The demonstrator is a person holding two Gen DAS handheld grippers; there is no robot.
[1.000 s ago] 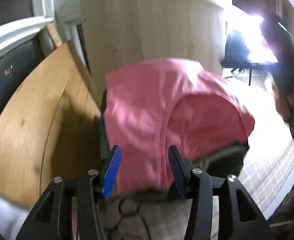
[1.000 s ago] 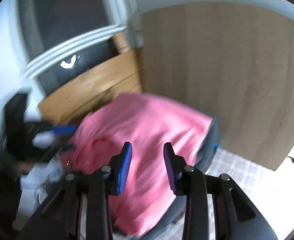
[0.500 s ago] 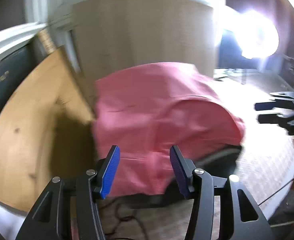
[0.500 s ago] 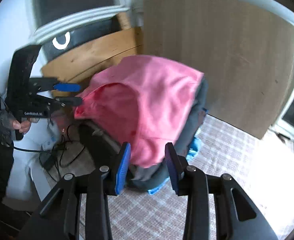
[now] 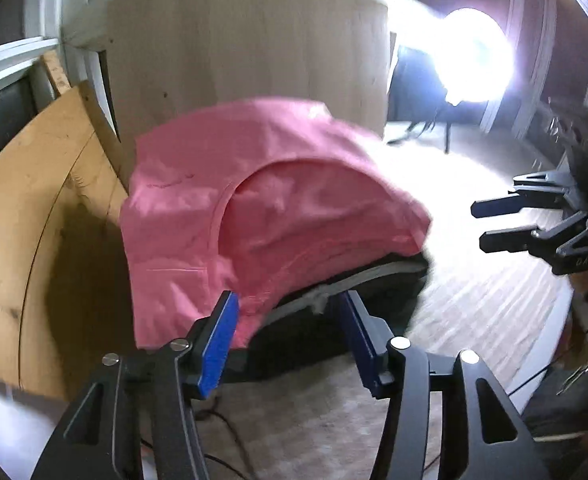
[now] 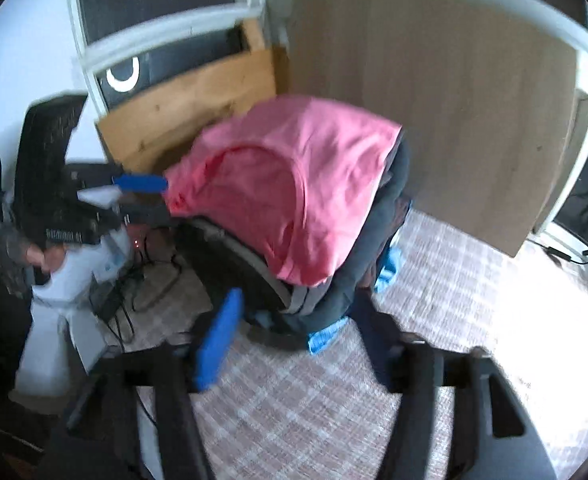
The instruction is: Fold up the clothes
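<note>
Left gripper (image 5: 287, 334) fingers spread, empty, right gripper (image 6: 298, 338) likewise agape

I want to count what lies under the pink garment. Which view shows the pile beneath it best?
The right wrist view: below the pink garment it shows dark clothes and light blue fabric. The left wrist view shows only a dark edge under the pink.

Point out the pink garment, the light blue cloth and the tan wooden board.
pink garment (image 5: 277, 200), left wrist view, top panel.
light blue cloth (image 6: 326, 336), right wrist view, lower edge.
tan wooden board (image 5: 25, 216), left wrist view, flat face.
</note>
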